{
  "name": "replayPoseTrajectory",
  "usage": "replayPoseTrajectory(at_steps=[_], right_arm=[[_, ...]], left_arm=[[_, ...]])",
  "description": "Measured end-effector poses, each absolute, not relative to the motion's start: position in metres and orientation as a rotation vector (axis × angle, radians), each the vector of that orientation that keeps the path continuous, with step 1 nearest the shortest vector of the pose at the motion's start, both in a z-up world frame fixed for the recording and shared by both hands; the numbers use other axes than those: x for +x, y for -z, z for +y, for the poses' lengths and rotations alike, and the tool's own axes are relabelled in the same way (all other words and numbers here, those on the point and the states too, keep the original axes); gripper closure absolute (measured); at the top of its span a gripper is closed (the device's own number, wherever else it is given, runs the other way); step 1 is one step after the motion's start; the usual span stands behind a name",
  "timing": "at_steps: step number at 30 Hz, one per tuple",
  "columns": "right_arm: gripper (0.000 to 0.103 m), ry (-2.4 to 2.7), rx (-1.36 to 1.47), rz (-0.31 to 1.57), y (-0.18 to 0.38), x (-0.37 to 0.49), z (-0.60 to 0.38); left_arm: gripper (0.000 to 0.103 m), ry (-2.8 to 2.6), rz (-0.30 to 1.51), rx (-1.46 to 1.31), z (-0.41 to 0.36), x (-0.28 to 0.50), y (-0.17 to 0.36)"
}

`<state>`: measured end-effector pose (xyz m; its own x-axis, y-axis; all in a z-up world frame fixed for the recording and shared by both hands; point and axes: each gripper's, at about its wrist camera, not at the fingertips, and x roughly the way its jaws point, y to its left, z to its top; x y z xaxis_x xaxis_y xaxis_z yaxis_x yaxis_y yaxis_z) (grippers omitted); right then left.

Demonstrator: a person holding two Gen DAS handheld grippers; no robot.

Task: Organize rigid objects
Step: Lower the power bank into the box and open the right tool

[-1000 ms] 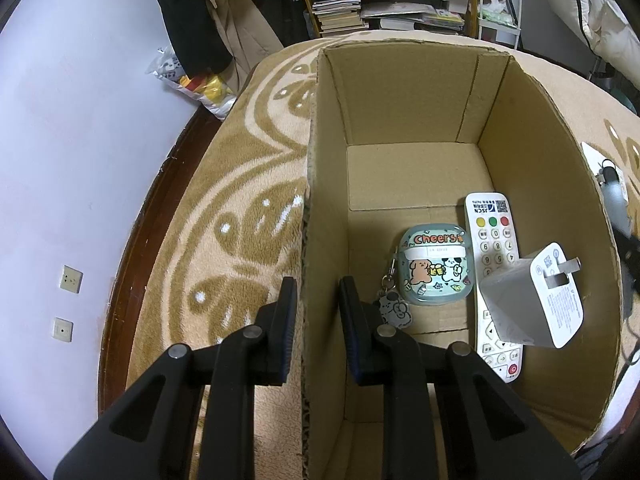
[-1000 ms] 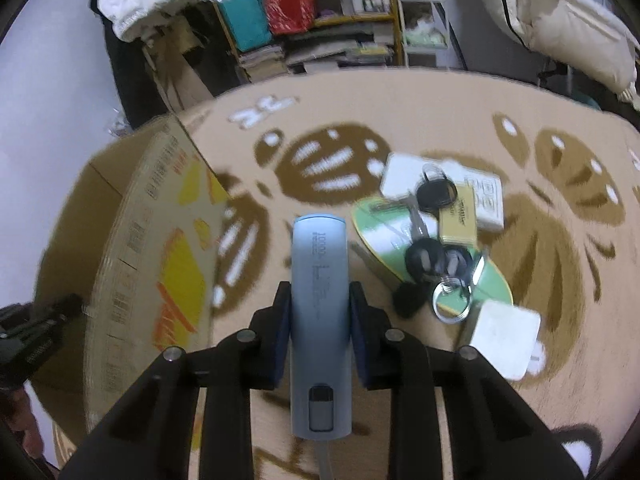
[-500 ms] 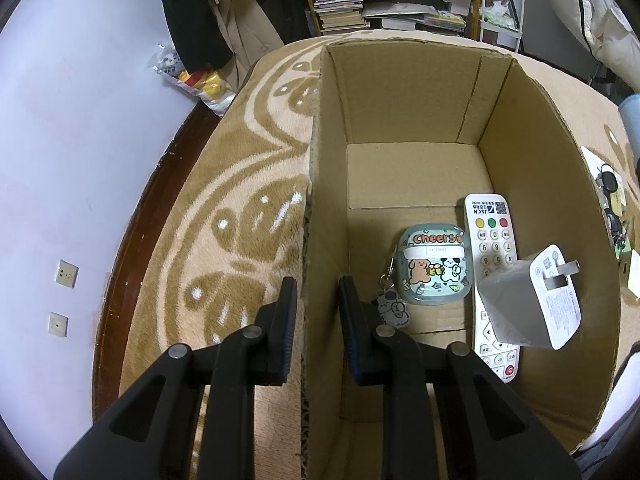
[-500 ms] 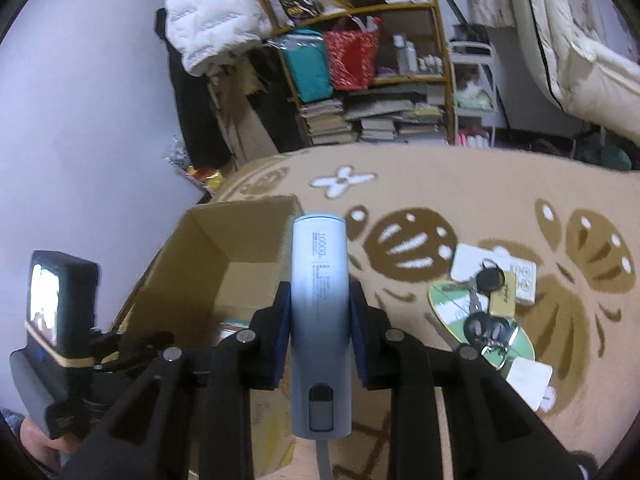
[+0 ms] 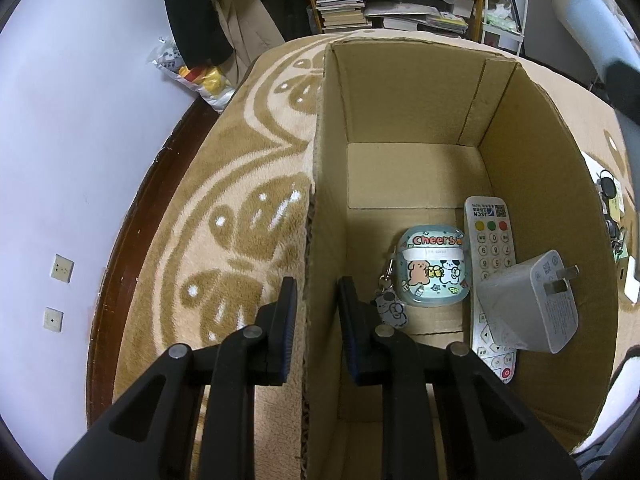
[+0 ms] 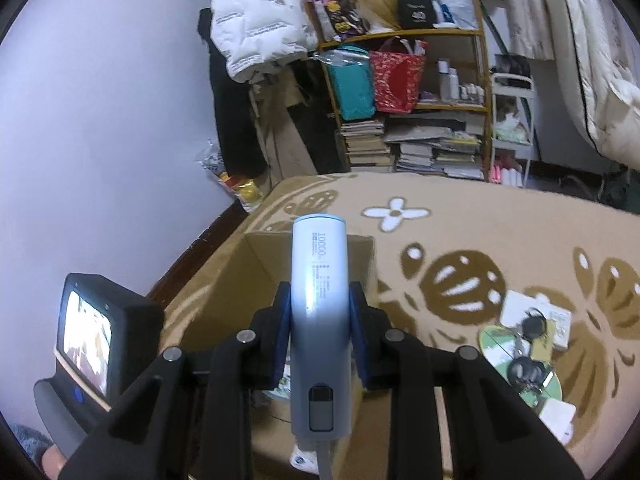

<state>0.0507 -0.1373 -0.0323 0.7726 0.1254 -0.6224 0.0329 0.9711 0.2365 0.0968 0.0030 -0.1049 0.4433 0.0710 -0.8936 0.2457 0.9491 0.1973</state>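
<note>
My left gripper (image 5: 316, 304) is shut on the left wall of an open cardboard box (image 5: 320, 160), one finger inside and one outside. Inside the box lie a white remote (image 5: 489, 248), a cartoon earbud case (image 5: 434, 270) and a white charger plug (image 5: 532, 308). My right gripper (image 6: 319, 312) is shut on a light blue power bank (image 6: 320, 300) and holds it above the box (image 6: 256, 280). The power bank shows blurred at the top right of the left wrist view (image 5: 600, 28).
Keys (image 6: 528, 340), a green disc (image 6: 524, 368) and white cards (image 6: 558, 416) lie on the patterned beige rug (image 6: 480, 232) right of the box. A cluttered bookshelf (image 6: 412, 120) stands at the back. The left gripper's camera body (image 6: 92, 340) is at the lower left.
My right gripper has lifted the power bank from low beside the box to above its opening. The left gripper has kept its hold on the box wall.
</note>
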Motion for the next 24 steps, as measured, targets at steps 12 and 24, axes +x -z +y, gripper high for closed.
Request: replayPoseTrajectory(at_steps=[12,24], right_arm=[[0.074,-0.101,0.256,0.72,0.049,0.066,-0.119],[0.074,-0.071,0.287,0.782,0.07,0.075,-0.127]], left_arm=[[0.083,0.111,1.127,0.301,0.005,0.099,0.107],[0.083,0.113,1.136,0.282,0.006,0.102,0.108]])
